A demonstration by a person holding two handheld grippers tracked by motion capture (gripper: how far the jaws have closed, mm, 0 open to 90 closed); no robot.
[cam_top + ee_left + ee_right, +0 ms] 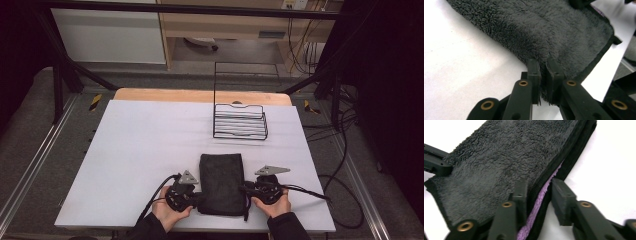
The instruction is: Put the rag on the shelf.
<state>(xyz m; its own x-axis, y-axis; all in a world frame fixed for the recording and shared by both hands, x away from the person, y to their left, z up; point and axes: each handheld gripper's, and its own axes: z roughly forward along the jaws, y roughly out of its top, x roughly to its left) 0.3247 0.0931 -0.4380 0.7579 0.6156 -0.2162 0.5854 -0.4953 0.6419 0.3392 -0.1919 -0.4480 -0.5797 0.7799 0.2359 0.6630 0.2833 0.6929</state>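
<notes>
- Towel (221, 183): dark grey, fluffy, folded into a rectangle, purple inner face; lies at the table's (140, 150) near edge.
- Left gripper (543, 75): pinches the towel's edge.
- Right gripper (539, 195): jaws spread around the layered edge.
- Wire rack (240, 122): black, well beyond.

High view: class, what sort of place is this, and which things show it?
Probably a lab or workshop set up for recording: a black metal frame around the white table, loose cables on the floor, and hand-held tongs on a dark towel.
</notes>
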